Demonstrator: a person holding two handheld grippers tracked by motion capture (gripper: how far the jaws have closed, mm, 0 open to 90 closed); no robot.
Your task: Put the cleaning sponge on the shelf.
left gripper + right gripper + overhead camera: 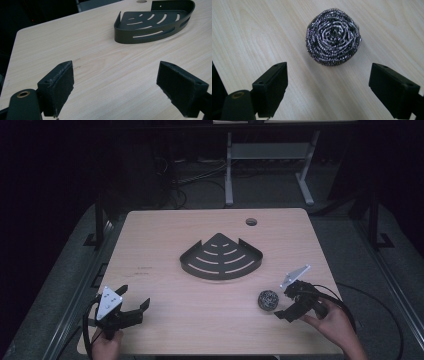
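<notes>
A round steel-wool scourer (268, 300) (333, 37) lies on the light wooden table (165, 260), near its front right. My right gripper (286, 304) (328, 93) is just to the right of it and points at it, jaws wide open; the scourer lies a little ahead of the pads, untouched. A black quarter-round slotted shelf basket (221, 256) (152, 21) sits at the table's middle. At the front left corner a hand holds my left gripper (135, 297) (116, 90), open over bare wood and pointing toward the basket.
A round cable hole (251, 222) is in the table's far right part. Black cables trail from both grippers over the table's front edge. Behind the table stand white desk legs (229, 170) on a dark floor.
</notes>
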